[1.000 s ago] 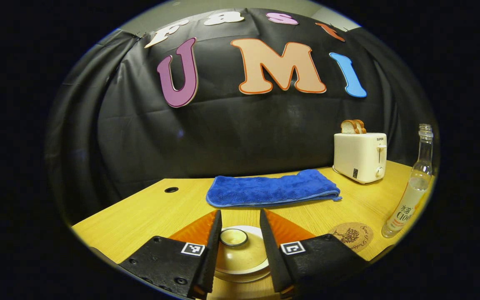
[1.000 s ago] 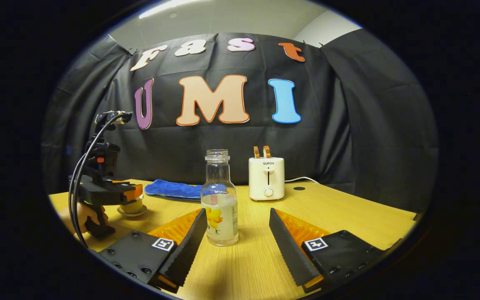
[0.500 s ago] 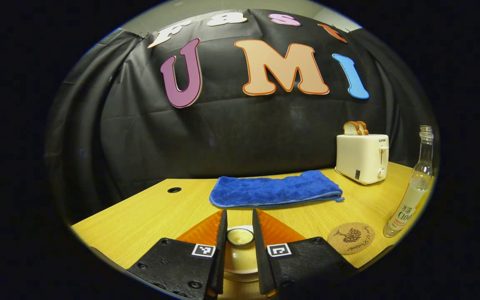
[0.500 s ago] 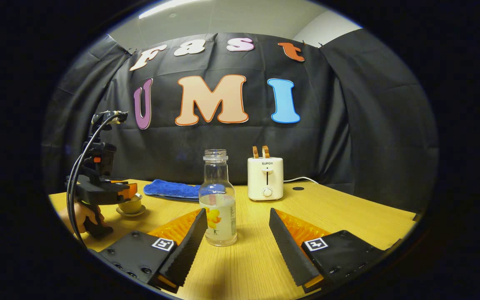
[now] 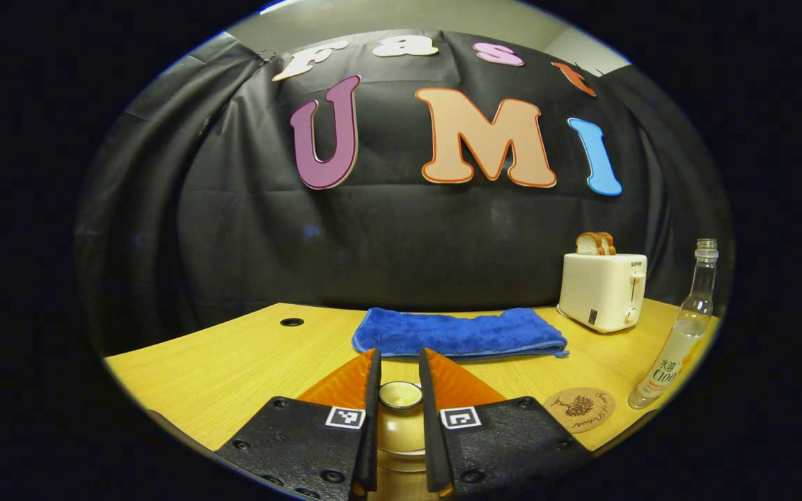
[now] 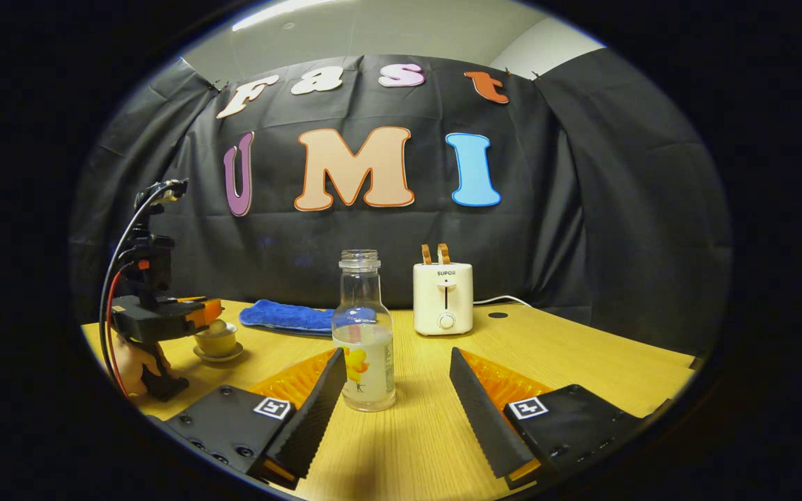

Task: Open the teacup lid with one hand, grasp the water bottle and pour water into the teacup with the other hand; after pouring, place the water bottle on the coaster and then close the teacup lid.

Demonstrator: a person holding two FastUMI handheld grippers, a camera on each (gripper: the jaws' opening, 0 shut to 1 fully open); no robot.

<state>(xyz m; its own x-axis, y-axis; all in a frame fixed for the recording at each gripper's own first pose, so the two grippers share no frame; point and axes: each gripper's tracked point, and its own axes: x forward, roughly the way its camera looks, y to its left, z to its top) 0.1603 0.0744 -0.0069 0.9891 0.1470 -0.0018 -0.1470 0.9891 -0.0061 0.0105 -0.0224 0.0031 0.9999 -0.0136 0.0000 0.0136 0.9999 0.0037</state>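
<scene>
My left gripper (image 5: 399, 367) is shut on the round knob of the beige teacup lid (image 5: 401, 395). In the right gripper view the left gripper (image 6: 195, 319) holds that lid just above the teacup (image 6: 216, 342), which sits on its saucer. The clear water bottle (image 6: 365, 348), capless and partly filled, stands upright just ahead of my right gripper (image 6: 397, 360), nearer its left finger. That gripper is open with nothing between its fingers. In the left gripper view the bottle (image 5: 679, 334) stands at the far right, and the round cork coaster (image 5: 578, 409) lies beside it.
A folded blue towel (image 5: 460, 332) lies behind the cup across the wooden table (image 5: 234, 362). A white toaster (image 6: 445, 298) with two slices of bread stands at the back, its cord trailing right. A hand (image 6: 133, 362) holds the left gripper at the table's left edge.
My left gripper closed on the lid's knob and rose a little with it, so the lid has come off the cup. The right gripper and the bottle have hardly moved.
</scene>
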